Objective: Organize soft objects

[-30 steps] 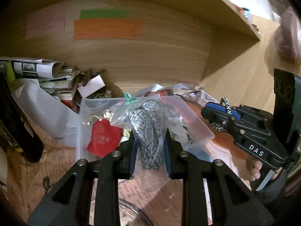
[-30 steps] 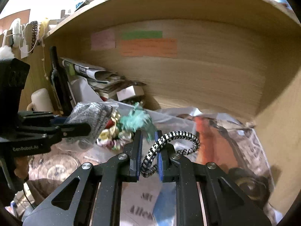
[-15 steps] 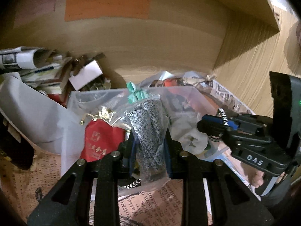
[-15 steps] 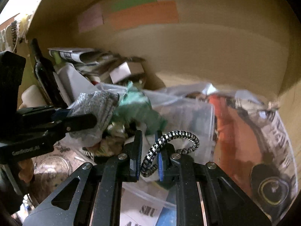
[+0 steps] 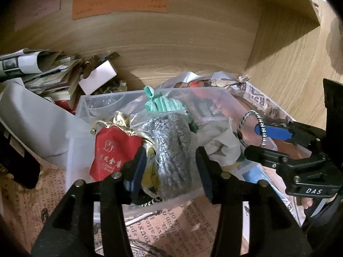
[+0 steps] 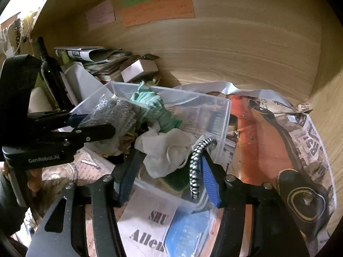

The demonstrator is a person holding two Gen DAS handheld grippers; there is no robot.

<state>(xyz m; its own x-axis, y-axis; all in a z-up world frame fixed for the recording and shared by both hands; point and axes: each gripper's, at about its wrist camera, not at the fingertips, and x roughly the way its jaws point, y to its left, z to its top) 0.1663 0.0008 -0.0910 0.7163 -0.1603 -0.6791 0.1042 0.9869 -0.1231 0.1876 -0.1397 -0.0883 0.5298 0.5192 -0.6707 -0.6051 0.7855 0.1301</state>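
A clear plastic bin stands on newspaper in a wooden shelf bay. It holds a red pouch, a green cloth and a white cloth. My left gripper is open, its jaws spread around a bagged grey knit piece lying in the bin. My right gripper is open over the bin's near side. A black-and-white braided loop leans against its right finger.
Stacked papers and a small white box lie at the back left. A dark bottle stands at the left. The shelf's back wall bears orange and green labels. A blue pad lies in front of the bin.
Both grippers lowered toward the bin and opened. The left let go of the bagged grey knit, now lying in the bin; the right loosened from the braided loop.
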